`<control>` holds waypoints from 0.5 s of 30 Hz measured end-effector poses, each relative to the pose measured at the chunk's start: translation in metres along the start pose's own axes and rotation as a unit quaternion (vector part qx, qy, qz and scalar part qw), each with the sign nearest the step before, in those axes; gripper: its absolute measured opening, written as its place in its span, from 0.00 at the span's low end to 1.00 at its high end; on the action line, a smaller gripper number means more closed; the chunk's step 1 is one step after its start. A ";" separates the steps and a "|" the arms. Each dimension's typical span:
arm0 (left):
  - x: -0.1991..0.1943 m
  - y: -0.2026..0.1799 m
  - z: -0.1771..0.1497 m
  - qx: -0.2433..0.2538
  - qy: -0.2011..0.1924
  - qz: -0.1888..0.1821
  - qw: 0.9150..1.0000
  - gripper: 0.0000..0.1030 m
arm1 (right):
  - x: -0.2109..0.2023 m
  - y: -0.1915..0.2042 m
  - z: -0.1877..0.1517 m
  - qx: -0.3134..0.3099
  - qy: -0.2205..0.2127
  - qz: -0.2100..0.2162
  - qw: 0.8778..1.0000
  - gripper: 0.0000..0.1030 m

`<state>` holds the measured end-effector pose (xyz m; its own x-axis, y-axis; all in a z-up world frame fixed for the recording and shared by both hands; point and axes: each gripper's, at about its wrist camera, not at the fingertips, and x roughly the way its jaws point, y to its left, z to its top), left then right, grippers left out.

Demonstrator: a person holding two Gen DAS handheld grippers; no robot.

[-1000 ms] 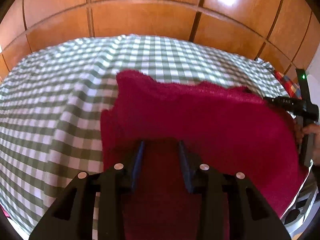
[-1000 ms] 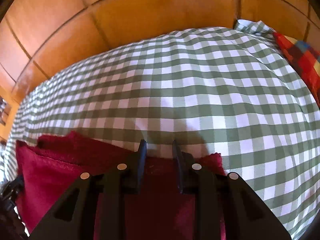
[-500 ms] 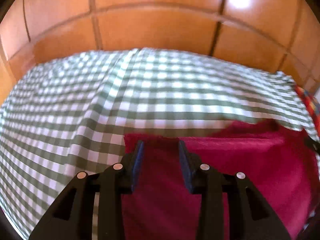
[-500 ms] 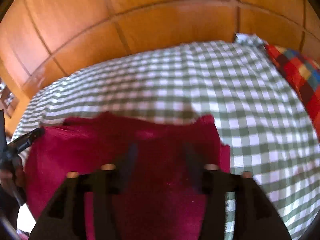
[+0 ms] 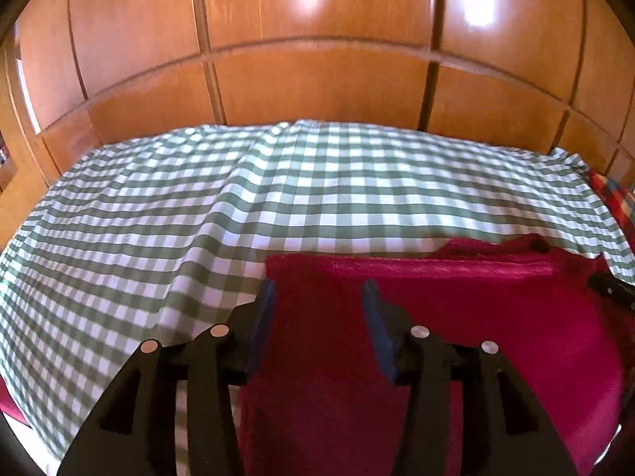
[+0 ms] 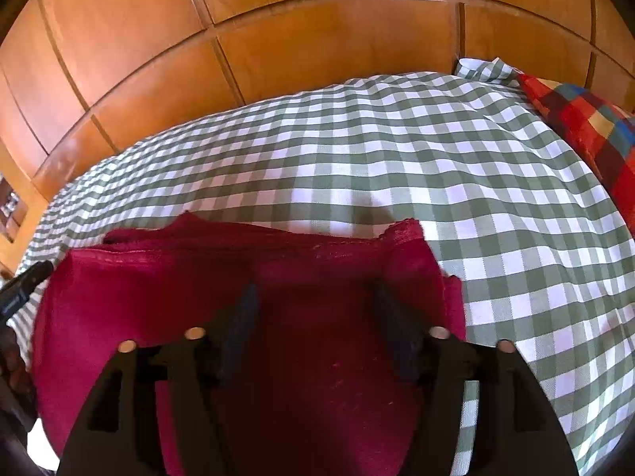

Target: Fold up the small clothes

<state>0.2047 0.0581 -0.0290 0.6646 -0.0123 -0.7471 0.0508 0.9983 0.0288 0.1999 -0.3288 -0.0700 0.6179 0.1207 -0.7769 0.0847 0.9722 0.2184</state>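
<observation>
No brand, label or readable writing shows on anything here; the faint pale marks on the black tool tip at the left edge of my right-wrist view are too small and blurred to read.

By count there is one red cloth (image 5: 456,317), folded in layers, one green-and-white checked sheet (image 5: 278,182) beneath it, and one multicoloured patchwork cushion (image 6: 587,119) at the upper right of the right-wrist view. Behind the bed, wooden panelling (image 5: 317,79) fills the top of both views.

The red cloth lies flat on the checked sheet. In the left-wrist view it fills the lower right, its folded edge running across the middle right; in the right-wrist view it fills the lower left and centre, with a ragged upper edge and a corner poking up near the middle.

My left gripper (image 5: 317,297) has let go: its jaws are opening, they stand over the cloth's left part, and nothing is pinched between them. My right gripper (image 6: 315,293) is likewise released, its jaws opening wide above the cloth near its right edge, not pressing on it.

Each view catches a bit of the other tool: a dark tip at the right edge of the left view, and a dark tip at the left edge of the right view.
</observation>
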 end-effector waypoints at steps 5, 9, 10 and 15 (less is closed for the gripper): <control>-0.026 -0.001 -0.012 -0.003 -0.017 -0.009 1.000 0.47 | -0.017 -0.002 -0.004 0.016 -0.001 0.004 1.000 0.73; -0.035 -0.003 -0.020 -0.003 -0.019 -0.013 1.000 0.48 | -0.034 -0.016 -0.013 0.043 0.000 0.025 0.999 0.76; -0.036 -0.003 -0.022 -0.001 -0.019 -0.014 1.000 0.49 | -0.037 -0.020 -0.015 0.047 0.000 0.028 0.998 0.76; -0.039 -0.006 -0.032 -0.004 -0.012 -0.022 1.000 0.50 | -0.061 -0.036 -0.033 0.074 -0.001 0.028 0.997 0.85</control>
<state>0.1548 0.0546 -0.0208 0.6797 -0.0571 -0.7313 0.0744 0.9972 -0.0087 0.1333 -0.3640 -0.0504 0.6259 0.1730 -0.7604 0.1647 0.9238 0.3457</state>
